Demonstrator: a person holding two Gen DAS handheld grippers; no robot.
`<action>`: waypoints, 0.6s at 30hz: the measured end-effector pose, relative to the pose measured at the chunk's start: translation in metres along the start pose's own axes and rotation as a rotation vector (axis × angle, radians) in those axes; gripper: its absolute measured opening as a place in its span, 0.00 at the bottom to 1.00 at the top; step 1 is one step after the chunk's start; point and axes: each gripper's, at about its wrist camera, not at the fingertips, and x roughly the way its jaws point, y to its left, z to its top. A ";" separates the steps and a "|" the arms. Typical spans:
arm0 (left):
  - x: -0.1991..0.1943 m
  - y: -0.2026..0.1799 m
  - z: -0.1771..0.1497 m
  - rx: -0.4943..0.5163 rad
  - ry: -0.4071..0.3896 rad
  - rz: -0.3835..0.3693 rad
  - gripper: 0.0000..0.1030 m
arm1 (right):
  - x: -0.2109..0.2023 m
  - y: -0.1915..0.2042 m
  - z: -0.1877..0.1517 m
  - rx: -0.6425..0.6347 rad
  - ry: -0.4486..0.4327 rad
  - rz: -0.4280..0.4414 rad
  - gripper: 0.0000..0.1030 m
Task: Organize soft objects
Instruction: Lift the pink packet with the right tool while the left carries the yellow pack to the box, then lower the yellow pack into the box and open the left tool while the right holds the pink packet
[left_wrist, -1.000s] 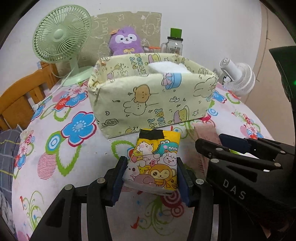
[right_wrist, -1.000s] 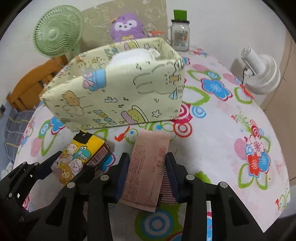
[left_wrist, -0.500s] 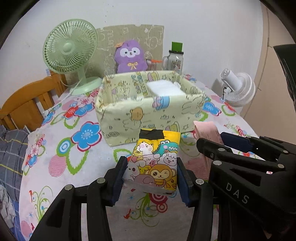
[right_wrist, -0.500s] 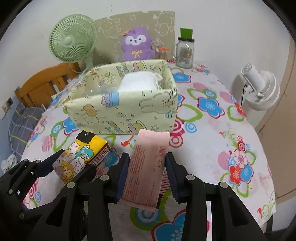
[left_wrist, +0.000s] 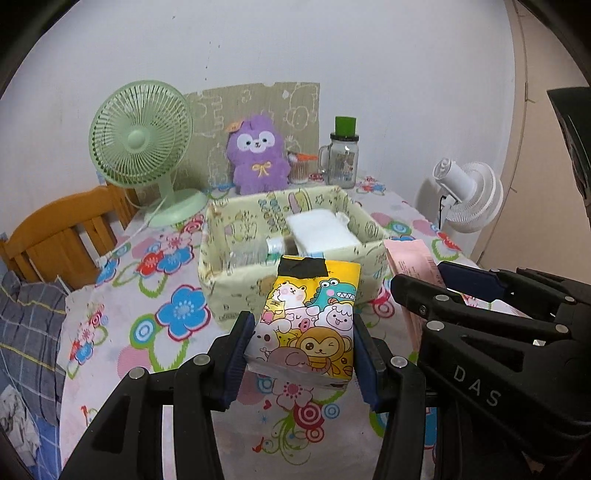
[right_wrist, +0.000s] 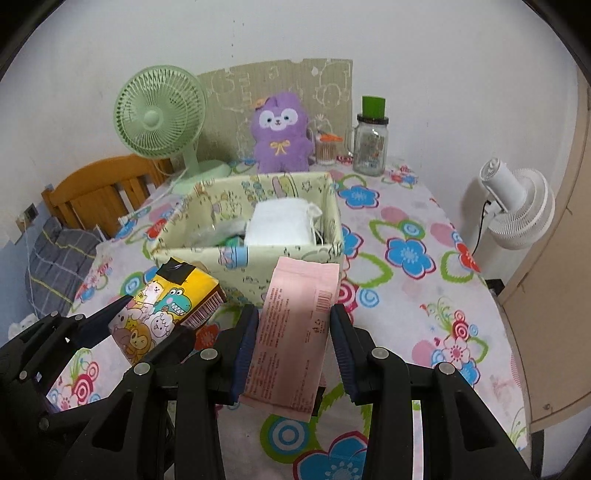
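Yellow cartoon tissue pack (left_wrist: 306, 325) clamped in left gripper (left_wrist: 301, 354); pink packet (right_wrist: 295, 332) clamped in right gripper (right_wrist: 295, 354). Both held clear of the floral tablecloth (right_wrist: 424, 295), near the fabric box (right_wrist: 255, 236). Risk: soft packs may sag, catching the box's front wall. Against the earlier frame, both sit higher; the box interior shows.
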 end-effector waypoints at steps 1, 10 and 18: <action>-0.001 0.000 0.001 0.002 -0.004 0.001 0.51 | -0.002 0.000 0.002 -0.001 -0.005 0.001 0.41; -0.012 0.000 0.019 0.003 -0.054 0.008 0.51 | -0.016 -0.001 0.021 -0.028 -0.059 0.007 0.41; -0.016 0.004 0.036 0.002 -0.092 0.012 0.51 | -0.022 -0.001 0.040 -0.033 -0.098 0.023 0.41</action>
